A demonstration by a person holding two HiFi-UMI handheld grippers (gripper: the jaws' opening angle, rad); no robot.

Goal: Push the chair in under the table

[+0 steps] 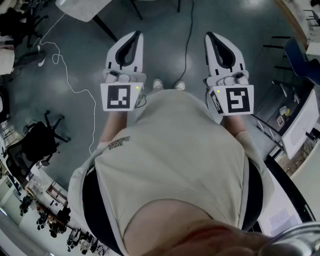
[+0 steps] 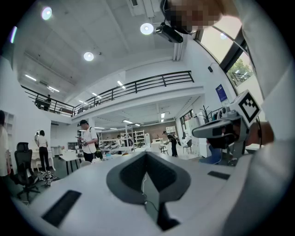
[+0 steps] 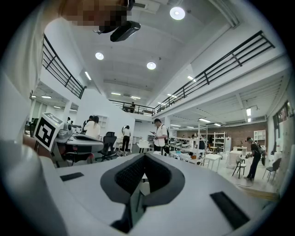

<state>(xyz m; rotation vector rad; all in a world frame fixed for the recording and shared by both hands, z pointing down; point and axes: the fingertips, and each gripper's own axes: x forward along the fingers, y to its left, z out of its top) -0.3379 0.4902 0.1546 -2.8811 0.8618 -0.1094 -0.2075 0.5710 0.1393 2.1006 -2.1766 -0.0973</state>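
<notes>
**Cream shirt up close, two shut claws held level over a grey floor**

Cream shirt (image 1: 175, 160) on the person fills the lower middle of the head view. Two white shoes (image 1: 158, 84) poke out just past it on the grey floor (image 1: 165, 45).

Two grippers reach forward, one on either side of the shoes. The left gripper (image 1: 135, 35) is white with dark-lined jaws. Its jaws are pressed together with nothing between them, and its own view shows the pads meeting tip to tip. The right gripper (image 1: 210, 36) looks the same, with its jaws also together and empty. There are two marker cubes (image 1: 120, 97), each a black-and-white square pattern, one on each gripper.

Two chairs show in the head view. One black office chair (image 1: 42, 142) on a star base stands in the open near the floor's left edge, well apart from both grippers. One blue chair (image 1: 300, 60) sits near the right edge. Which of the two the task means cannot be told. One pale-topped table (image 1: 82, 7) with a dark slanted leg shows a corner at the floor's far edge, well apart from the black office chair.

Two cables lie on the floor. A thin white cable (image 1: 95, 120) loops along the left side. A black cable (image 1: 190, 40) runs between the grippers toward the shoes.

Both gripper views look across a hall where several people stand among white tables. One of them is a person in a white shirt and dark cap (image 2: 87, 140).
</notes>
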